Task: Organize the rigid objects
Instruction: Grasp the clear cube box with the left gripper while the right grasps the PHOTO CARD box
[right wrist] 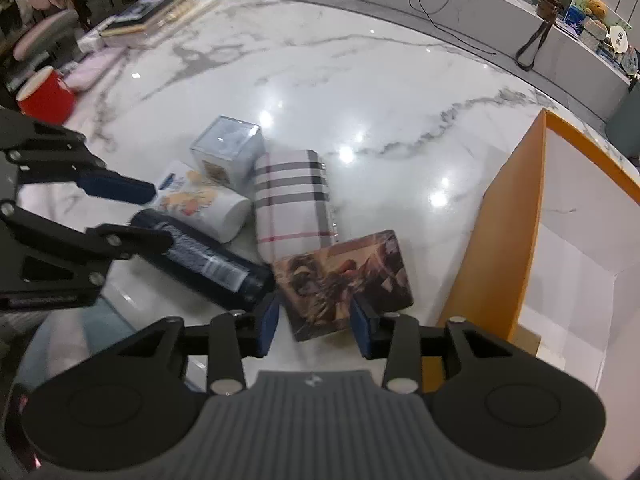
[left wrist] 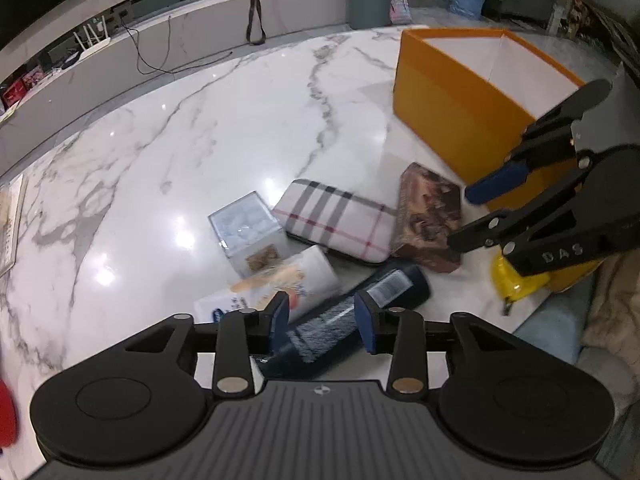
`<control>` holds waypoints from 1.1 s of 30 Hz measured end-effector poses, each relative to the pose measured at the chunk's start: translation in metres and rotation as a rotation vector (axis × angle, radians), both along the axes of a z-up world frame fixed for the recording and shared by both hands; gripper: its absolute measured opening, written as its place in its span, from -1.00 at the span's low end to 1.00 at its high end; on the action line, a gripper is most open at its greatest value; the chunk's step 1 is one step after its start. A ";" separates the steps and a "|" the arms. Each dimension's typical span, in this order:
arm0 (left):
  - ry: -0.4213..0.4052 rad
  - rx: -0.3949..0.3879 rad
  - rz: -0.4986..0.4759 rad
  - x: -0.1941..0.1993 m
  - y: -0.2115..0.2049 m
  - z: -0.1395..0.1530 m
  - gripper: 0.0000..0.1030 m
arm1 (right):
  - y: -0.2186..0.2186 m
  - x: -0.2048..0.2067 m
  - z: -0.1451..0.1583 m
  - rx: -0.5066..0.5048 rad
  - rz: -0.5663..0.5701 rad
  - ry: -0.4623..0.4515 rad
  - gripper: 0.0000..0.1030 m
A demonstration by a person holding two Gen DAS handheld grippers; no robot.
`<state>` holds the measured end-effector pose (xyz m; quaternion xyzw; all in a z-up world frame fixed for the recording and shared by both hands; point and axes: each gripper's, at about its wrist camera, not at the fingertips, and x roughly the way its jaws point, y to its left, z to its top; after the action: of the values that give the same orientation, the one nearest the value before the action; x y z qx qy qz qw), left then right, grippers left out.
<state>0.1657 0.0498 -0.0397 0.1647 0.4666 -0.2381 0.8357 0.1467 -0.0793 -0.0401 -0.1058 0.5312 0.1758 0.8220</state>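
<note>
Surface: glossy white marble tabletop [right wrist: 360, 80], clutter beside tall orange cardboard box [right wrist: 492, 248].
Left gripper [left wrist: 324, 322]: part-open, straddled dark navy bottle [left wrist: 360, 312], not gripping.
Right gripper [right wrist: 314, 322]: part-open around brown printed box [right wrist: 344, 280].
Risk: bottle could've rolled, slick marble.

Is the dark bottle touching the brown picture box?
Touching. In the right wrist view, the dark bottle's end butts against the brown picture box's left edge, with no floor showing between them.

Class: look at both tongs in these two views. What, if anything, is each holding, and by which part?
Nothing. Left tongs stand open above the dark bottle; right tongs open around the brown box.
</note>
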 end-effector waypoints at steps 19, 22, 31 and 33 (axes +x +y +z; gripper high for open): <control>-0.007 0.117 -0.093 0.032 0.004 -0.032 0.32 | -0.010 0.024 -0.027 0.203 -0.459 0.110 0.55; 0.000 0.054 -0.035 0.037 0.007 -0.030 0.33 | -0.008 0.024 -0.027 0.208 -0.482 0.102 0.58; -0.050 -0.046 0.157 0.048 0.009 -0.021 0.38 | 0.001 0.031 -0.029 0.163 -0.449 0.021 0.31; -0.057 -0.059 0.188 0.050 0.010 -0.021 0.46 | 0.005 0.034 -0.031 0.143 -0.409 0.005 0.19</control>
<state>0.2160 0.0598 -0.0603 0.1022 0.4489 -0.1675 0.8718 0.1807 -0.0744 -0.0709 0.0633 0.5298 0.0432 0.8446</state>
